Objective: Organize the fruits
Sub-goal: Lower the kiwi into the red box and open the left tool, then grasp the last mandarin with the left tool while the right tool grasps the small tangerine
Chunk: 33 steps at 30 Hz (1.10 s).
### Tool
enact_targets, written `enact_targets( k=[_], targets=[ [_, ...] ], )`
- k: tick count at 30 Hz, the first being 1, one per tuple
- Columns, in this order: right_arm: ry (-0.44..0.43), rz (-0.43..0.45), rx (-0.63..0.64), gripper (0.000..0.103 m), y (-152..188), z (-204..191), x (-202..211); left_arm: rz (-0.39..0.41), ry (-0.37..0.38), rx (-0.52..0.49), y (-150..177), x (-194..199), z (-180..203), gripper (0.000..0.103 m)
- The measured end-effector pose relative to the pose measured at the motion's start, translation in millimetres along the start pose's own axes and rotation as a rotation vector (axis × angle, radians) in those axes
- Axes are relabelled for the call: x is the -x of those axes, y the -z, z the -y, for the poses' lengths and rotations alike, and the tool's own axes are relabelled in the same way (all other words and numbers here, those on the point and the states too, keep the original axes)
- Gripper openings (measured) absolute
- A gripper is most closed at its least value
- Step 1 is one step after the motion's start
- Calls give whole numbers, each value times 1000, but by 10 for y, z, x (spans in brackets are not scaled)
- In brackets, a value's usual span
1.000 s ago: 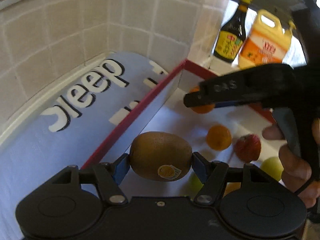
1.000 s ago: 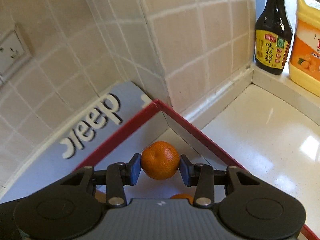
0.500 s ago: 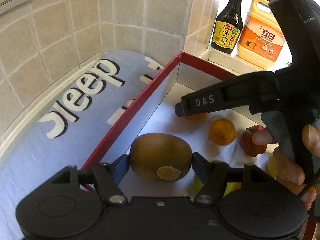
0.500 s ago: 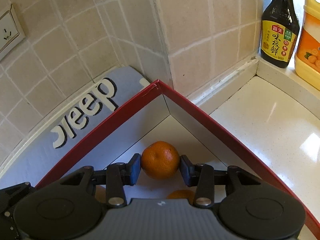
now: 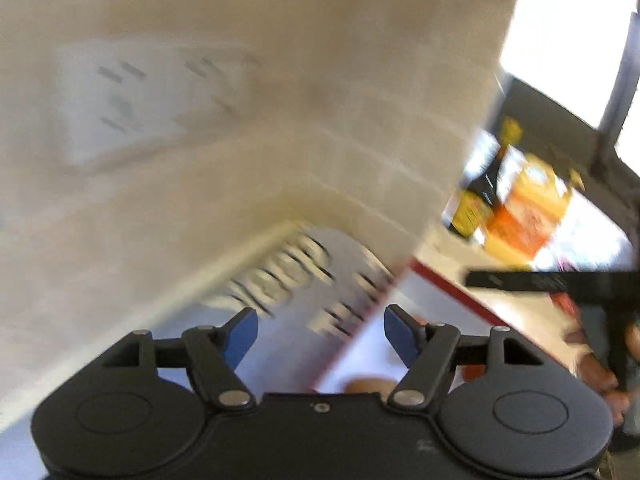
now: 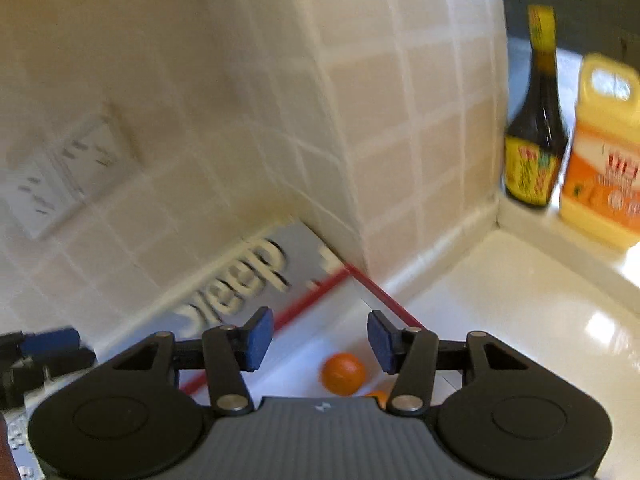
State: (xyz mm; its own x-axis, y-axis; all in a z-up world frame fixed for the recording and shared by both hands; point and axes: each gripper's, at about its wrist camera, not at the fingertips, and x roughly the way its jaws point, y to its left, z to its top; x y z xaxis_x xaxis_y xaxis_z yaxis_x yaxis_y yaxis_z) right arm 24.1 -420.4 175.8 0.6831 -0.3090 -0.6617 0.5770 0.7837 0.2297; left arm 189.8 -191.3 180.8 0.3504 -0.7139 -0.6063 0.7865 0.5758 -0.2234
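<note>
My left gripper point(image 5: 321, 332) is open and empty, raised above the red-rimmed white box point(image 5: 448, 288). The brown kiwi point(image 5: 370, 386) lies in the box just below it, partly hidden by the gripper body. My right gripper point(image 6: 320, 338) is open and empty too. The orange mandarin point(image 6: 343, 373) rests in the box's far corner point(image 6: 376, 292) below its fingers, with another orange fruit point(image 6: 378, 396) peeking beside it. The right gripper also shows in the left wrist view point(image 5: 552, 282). Both views are blurred by motion.
A grey-blue mat with "sleep" lettering point(image 6: 256, 276) lies left of the box against the tiled wall point(image 6: 280, 120). A dark sauce bottle point(image 6: 534, 136) and a yellow jug point(image 6: 604, 168) stand on the ledge at right. A wall socket point(image 6: 60, 176) is at left.
Both grippers have opened and lifted away. The kiwi and the mandarin have been let go and now lie in the box.
</note>
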Motion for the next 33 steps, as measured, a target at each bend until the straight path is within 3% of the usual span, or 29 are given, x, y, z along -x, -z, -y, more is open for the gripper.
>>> enact_targets(
  k=[4,7,10,14,19,26,29,33],
  targets=[
    [-87,27,35,55,32,-328,307,91,-64,37,-95,481,-215,84],
    [-157,18,44,55,160,-589,425,120,-69,31,1,729,-278,85],
    [-205,-33,33,54,411,-814,419,95,-72,-18,250,797,-297,86],
    [-221,-143,-56,51,806,-975,219,-17,-70,-129,695,607,-296,86],
    [-137,-243,-196,50,1277,-1098,-178,-131,-42,-228,1070,168,-284,86],
    [10,-147,-305,45,1635,-1181,-503,-182,13,-302,1296,-294,-360,85],
    [38,-116,-336,42,1658,-1156,-608,-194,36,-317,1331,-457,-361,85],
    [25,-138,-363,40,1696,-1187,-738,-196,57,-342,1386,-531,-358,75]
  ],
)
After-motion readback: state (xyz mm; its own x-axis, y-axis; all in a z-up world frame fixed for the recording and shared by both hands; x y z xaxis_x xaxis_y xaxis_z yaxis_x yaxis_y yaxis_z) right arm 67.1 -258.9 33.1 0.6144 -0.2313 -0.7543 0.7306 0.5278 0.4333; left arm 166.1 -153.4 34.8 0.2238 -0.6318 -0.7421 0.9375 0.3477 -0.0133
